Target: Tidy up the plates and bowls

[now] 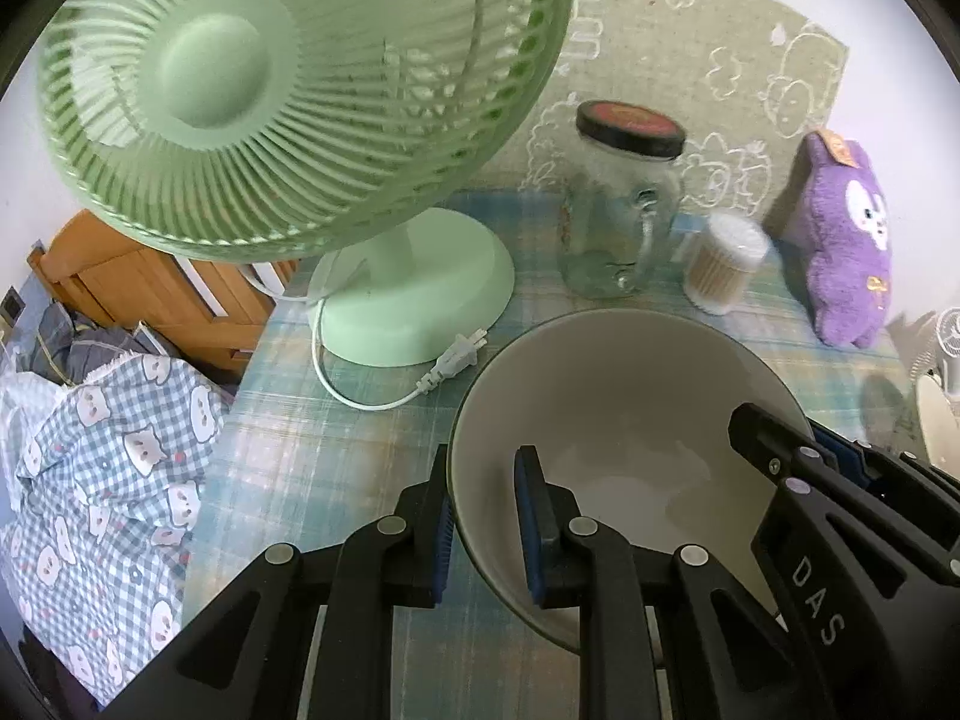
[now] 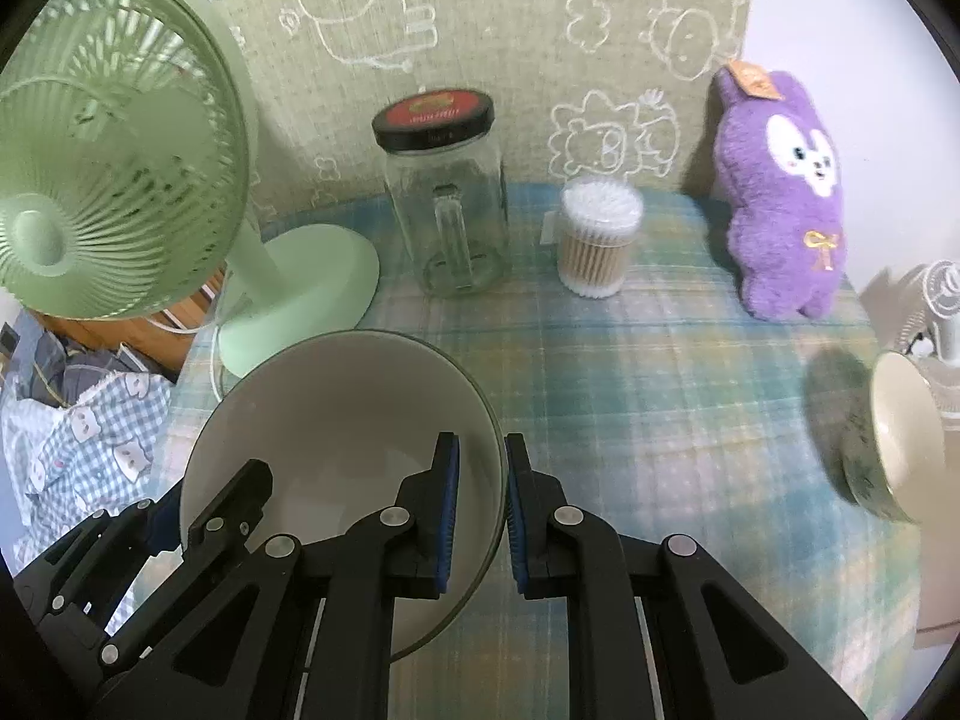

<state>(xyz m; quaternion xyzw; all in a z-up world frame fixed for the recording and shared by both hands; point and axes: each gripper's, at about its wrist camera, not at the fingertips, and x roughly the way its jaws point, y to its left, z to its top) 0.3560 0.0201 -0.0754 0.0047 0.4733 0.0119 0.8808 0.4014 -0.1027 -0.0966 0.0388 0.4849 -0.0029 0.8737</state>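
Both my grippers are on the one bowl. It is a large pale bowl, empty, over the checked tablecloth toward the near left of the table.

Left gripper: jaws straddle the bowl's left rim, one pad outside, one inside. A sliver of gap shows between the inner pad and the wall, so I read it as closed to rim width but I cannot say how firmly it pinches.

Right gripper: jaws straddle the right rim, narrow spread, pads close on both faces of the wall. Looks like a grip.

Whether the bowl's base sits on the cloth or hangs just off it, I cannot tell from either wrist view.

Second bowl, patterned outside, cream inside, lies at the far right edge of the table, well apart, tipped toward me in this lens.

Clutter behind: green fan, its loose plug near the bowl's far-left rim, glass jar, cotton swab tub, purple plush.

Step in hand, my judgement: a two-handed carry of the big bowl. The next move calls for level, matched travel to the right, toward the other bowl, keeping clear of the fan cord.
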